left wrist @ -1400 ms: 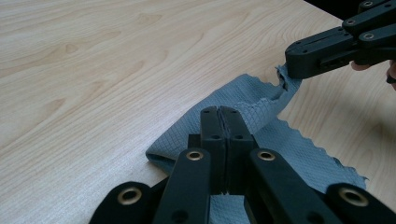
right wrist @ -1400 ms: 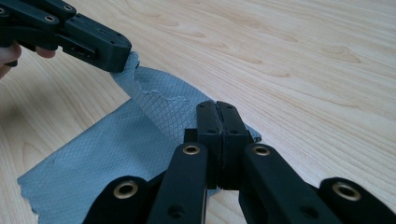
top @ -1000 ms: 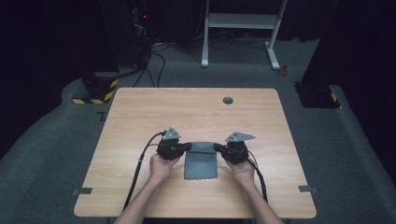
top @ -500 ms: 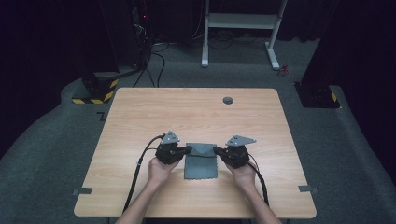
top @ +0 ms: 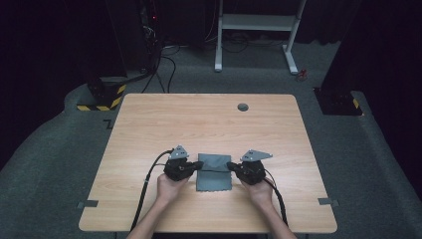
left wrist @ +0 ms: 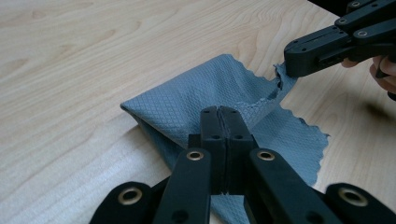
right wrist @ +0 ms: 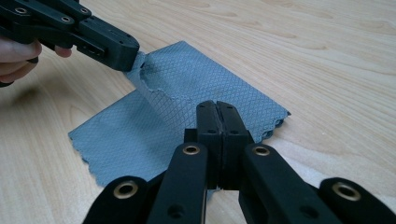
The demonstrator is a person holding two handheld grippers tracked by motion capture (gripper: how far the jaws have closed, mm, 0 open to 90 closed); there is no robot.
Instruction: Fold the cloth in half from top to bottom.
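Observation:
A grey-blue quilted cloth (top: 214, 178) lies on the wooden table (top: 199, 124), near its front edge, between the two hands. My left gripper (top: 198, 165) is shut on the cloth's left far corner, my right gripper (top: 230, 165) on its right far corner. In the left gripper view my closed jaws (left wrist: 219, 112) pinch the raised top layer of the cloth (left wrist: 196, 95), and the right gripper (left wrist: 292, 58) holds the other corner. In the right gripper view my closed jaws (right wrist: 216, 107) grip the cloth (right wrist: 187, 79), with the left gripper (right wrist: 127, 51) across from them.
A small dark round grommet (top: 243, 107) sits near the table's far edge. Cables (top: 149, 184) trail from both grippers toward the person. Beyond the table stand a white frame (top: 259, 22) and dark equipment on the floor.
Both grippers have shifted slightly toward the person with the cloth's edge held; the cloth itself lies about where it was.

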